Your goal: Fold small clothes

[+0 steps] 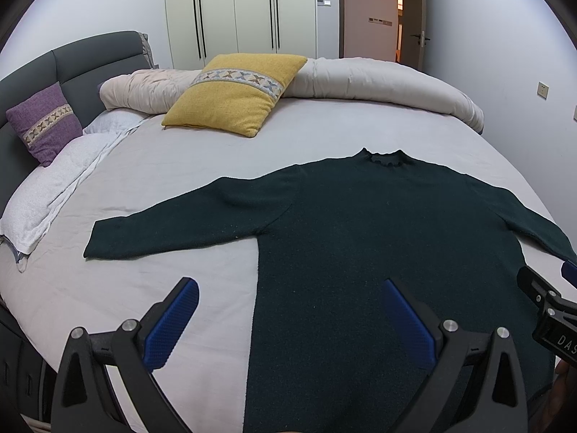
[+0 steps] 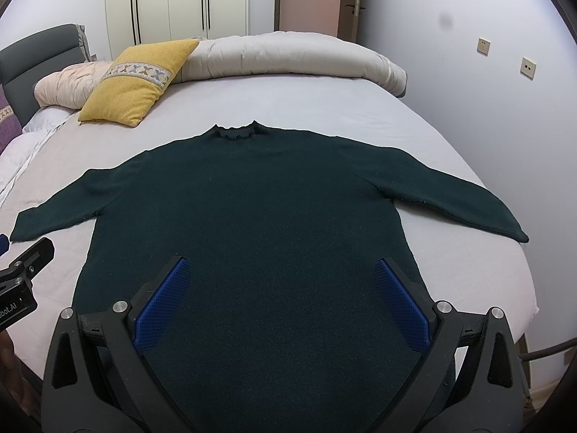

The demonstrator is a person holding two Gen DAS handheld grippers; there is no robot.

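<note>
A dark green sweater [image 1: 360, 223] lies flat on the bed, collar [image 1: 384, 157] away from me, both sleeves spread out to the sides. It also shows in the right wrist view [image 2: 252, 198]. My left gripper [image 1: 290, 287] is open and empty above the sweater's lower left edge, one blue pad over the sheet, the other over the sweater. My right gripper [image 2: 283, 265] is open and empty above the sweater's lower body. The left sleeve [image 1: 173, 227] and the right sleeve [image 2: 461, 195] lie flat.
The bed has a pale grey sheet [image 1: 180, 166]. A yellow cushion [image 1: 234, 93], a purple cushion [image 1: 45, 122] and a rolled duvet [image 1: 378, 79] lie at the far side. A white towel [image 1: 47, 195] lies at left. The wall is close at right.
</note>
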